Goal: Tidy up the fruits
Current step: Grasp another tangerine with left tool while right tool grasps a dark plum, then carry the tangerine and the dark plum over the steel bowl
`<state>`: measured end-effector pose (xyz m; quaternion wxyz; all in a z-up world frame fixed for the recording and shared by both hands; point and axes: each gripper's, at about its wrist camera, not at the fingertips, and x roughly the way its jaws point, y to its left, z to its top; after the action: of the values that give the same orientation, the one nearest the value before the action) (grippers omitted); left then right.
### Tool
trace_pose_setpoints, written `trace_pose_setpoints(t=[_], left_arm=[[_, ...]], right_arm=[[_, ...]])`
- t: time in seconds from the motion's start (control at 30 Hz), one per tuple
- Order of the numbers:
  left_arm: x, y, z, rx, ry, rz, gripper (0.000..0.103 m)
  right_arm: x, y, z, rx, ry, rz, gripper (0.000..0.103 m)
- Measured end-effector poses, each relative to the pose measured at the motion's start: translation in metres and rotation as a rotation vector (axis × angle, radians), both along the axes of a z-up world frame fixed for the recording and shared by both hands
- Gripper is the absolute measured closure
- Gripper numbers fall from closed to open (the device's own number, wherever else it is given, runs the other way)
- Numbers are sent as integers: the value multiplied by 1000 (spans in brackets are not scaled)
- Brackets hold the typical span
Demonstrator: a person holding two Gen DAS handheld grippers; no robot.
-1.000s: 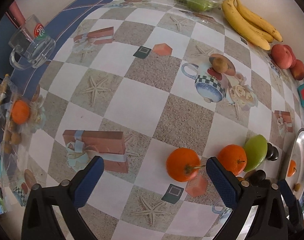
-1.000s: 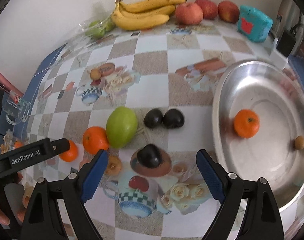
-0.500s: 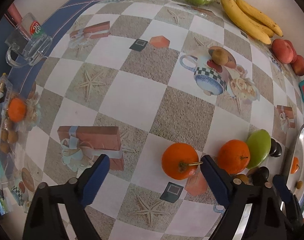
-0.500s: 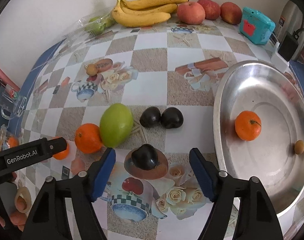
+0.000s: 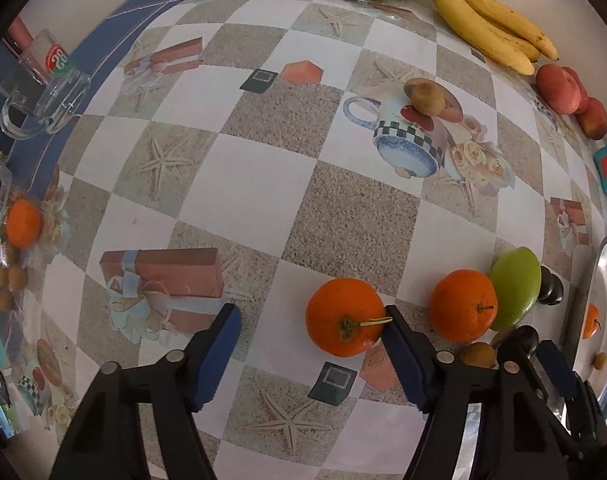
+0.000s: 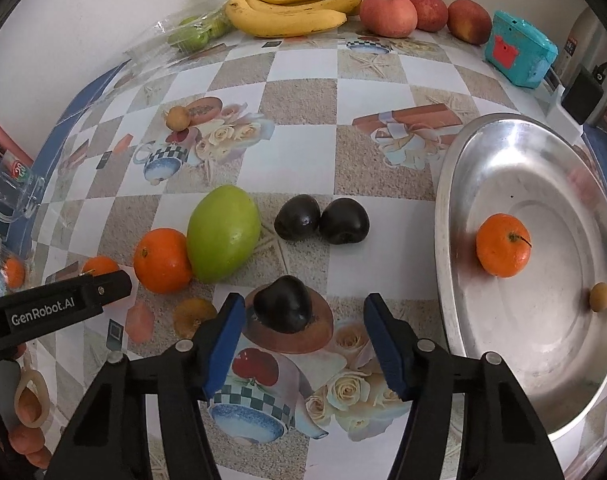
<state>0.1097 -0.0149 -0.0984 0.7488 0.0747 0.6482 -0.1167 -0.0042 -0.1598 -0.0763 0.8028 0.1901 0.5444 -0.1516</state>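
Note:
My left gripper (image 5: pixel 311 344) is open; an orange with a stem (image 5: pixel 345 322) lies between its tips, against the right pad. A second orange (image 5: pixel 463 306) and a green mango (image 5: pixel 517 288) lie to its right. My right gripper (image 6: pixel 303 340) is open around a dark plum (image 6: pixel 283 308), near its left pad. Two more dark plums (image 6: pixel 321 222) lie beyond, beside the mango (image 6: pixel 223 238) and an orange (image 6: pixel 163 260). A steel tray (image 6: pixel 563 380) at right holds an orange (image 6: pixel 502 245) and a small brown fruit (image 6: pixel 599 297).
Bananas (image 6: pixel 299 8), red apples (image 6: pixel 387 14), bagged green fruit (image 6: pixel 195 34) and a teal box (image 6: pixel 519 54) line the far wall. A small brown fruit (image 6: pixel 178 117) sits mid-table. A glass mug (image 5: pixel 43 88) and a clear tray with an orange (image 5: pixel 21 224) stand at left.
Both grippers have moved forward and down. The stemmed orange now lies between the left gripper's tips, and the near plum between the right gripper's tips. No fruit has moved.

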Motion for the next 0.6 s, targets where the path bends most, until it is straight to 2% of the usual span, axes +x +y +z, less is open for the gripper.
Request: trace_pose_setpoints(t=[0.07, 0.17, 0.33, 0.47, 0.6], left_arm=[[-1, -3, 3, -23, 1, -5, 48], [-2, -8, 8, -39, -8, -15, 62], [-2, -9, 9, -43, -9, -8, 63], [-2, -5, 12, -43, -12, 5, 63], [6, 11, 26, -78, -21, 27, 63]], right_arm=[[0, 0, 0, 2, -2, 1, 48], [-1, -1, 2, 23, -16, 3, 60], [-2, 0, 3, 61, -30, 17, 73], [-2, -1, 4, 78, -30, 12, 73], [-3, -3, 8, 84, -40, 2, 73]])
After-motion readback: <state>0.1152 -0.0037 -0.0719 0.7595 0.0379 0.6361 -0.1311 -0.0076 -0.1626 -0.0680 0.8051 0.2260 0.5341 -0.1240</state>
